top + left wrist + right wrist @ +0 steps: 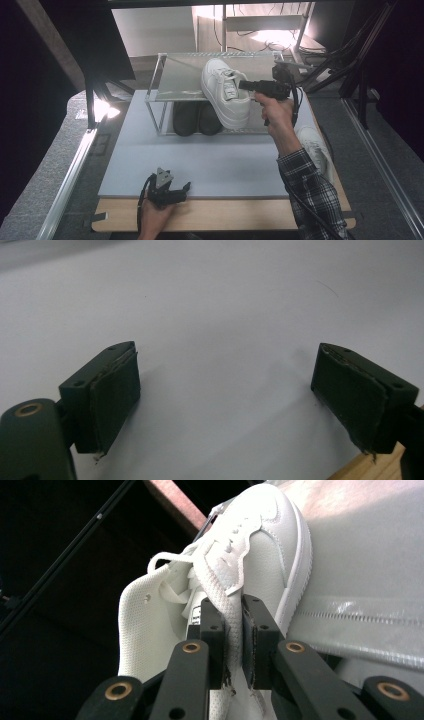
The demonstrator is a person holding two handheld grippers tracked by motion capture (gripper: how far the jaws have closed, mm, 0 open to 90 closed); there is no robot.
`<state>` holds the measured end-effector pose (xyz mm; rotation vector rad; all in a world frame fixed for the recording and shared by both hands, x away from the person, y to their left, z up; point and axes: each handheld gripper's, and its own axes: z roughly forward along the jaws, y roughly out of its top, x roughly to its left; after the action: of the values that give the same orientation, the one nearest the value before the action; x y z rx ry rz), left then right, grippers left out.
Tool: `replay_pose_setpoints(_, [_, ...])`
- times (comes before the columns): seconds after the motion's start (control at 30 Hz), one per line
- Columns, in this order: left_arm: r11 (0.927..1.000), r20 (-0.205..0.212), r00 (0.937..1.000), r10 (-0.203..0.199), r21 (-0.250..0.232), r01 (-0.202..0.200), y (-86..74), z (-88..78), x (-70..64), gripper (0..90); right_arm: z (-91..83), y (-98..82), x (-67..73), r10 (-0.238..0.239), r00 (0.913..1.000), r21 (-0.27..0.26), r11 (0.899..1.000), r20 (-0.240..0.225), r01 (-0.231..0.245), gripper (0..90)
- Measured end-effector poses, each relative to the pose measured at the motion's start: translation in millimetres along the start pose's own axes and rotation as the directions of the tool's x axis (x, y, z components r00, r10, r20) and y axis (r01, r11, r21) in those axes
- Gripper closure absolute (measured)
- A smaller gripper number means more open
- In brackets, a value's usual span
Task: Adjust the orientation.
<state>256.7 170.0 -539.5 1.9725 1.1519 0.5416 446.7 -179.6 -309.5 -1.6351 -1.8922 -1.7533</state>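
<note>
A white sneaker (225,92) hangs over the top shelf of a clear two-tier rack (172,85), toe toward the back. My right gripper (243,85) is shut on the sneaker's side wall at the collar; in the right gripper view the sneaker (250,545) rises above the pinching gripper (234,640). My left gripper (186,187) rests open near the table's front edge, pointing right; its view shows the open left gripper (225,390) over the bare grey mat (225,300).
A pair of dark shoes (196,119) sits on the rack's lower level. A second white sneaker (315,145) lies on the table at the right, behind the plaid sleeve. The grey mat (215,160) lies in front of the rack. Black stands rise at the back right.
</note>
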Motion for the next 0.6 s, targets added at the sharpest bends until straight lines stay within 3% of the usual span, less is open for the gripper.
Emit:
replay_pose_setpoints(0.23, [1.0, 0.0, 1.0, 0.0, 0.0, 0.0, 0.0, 0.0, -0.1, 12.1, 10.2, 6.2, 0.1, 0.028, 0.9995, -0.003, 1.0, 0.015, -0.028, 80.3])
replay_pose_setpoints(0.43, [1.0, 0.0, 1.0, 0.0, 0.0, 0.0, 0.0, 0.0, -0.1, 12.1, 13.9, 8.3, 1.3, 0.014, 0.9997, -0.003, 1.0, 0.022, -0.014, 78.1])
replay_pose_setpoints(0.6, [1.0, -0.002, 1.0, 0.002, 0.0, -0.002, 0.0, -0.1, 0.0, 12.1, 15.8, 9.4, 5.1, -0.028, 0.9991, 0.001, 1.0, 0.031, 0.028, 73.3])
